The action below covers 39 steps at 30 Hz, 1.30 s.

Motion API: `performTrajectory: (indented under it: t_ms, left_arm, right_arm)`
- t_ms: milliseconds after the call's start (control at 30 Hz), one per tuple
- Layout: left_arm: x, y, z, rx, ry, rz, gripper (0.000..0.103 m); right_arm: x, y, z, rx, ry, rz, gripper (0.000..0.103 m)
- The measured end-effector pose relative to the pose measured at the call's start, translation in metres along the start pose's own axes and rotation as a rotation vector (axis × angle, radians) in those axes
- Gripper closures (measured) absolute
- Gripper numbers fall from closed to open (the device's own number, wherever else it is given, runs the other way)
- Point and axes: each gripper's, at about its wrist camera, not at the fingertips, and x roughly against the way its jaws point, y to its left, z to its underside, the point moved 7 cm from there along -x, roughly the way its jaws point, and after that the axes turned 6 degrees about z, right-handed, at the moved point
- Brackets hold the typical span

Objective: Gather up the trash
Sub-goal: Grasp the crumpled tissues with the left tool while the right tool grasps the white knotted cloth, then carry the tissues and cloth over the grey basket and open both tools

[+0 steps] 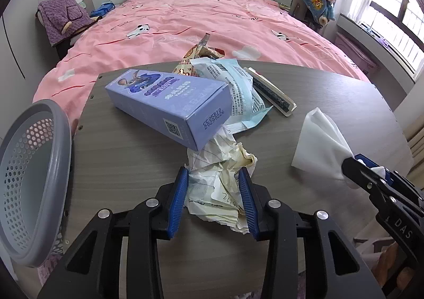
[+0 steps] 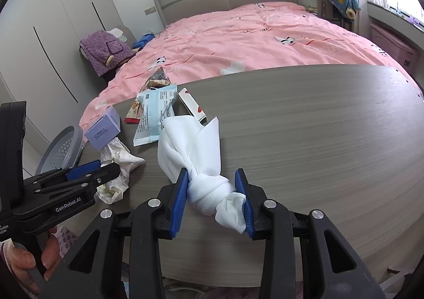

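My left gripper (image 1: 215,175) is shut on a crumpled lined paper (image 1: 220,182) lying on the grey wooden table (image 1: 127,155). My right gripper (image 2: 213,179) is shut on the twisted end of a white tissue (image 2: 196,147); this gripper also shows in the left wrist view (image 1: 356,163). A purple toothpaste box (image 1: 169,105) lies on the table over the paper's far end. Behind it lie a blue-white wrapper (image 1: 238,86), snack wrappers (image 1: 196,56) and a small flat box (image 1: 273,92). A grey perforated basket (image 1: 29,177) is at the table's left edge.
A bed with a pink cover (image 1: 201,23) stands just behind the table. A purple garment on a chair (image 1: 63,17) is at the left, a blue garment on a chair (image 1: 315,4) at the right by the window.
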Motion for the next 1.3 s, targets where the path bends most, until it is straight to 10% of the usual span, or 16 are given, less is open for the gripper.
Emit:
performTrajectory:
  t_ms: [1300]
  left_arm:
    - [0.102,0.066,0.001,0.066,-0.212,-0.056,0.068]
  right_arm:
    - [0.029,0.082,-0.009,0.090,-0.060,-0.058,0.068]
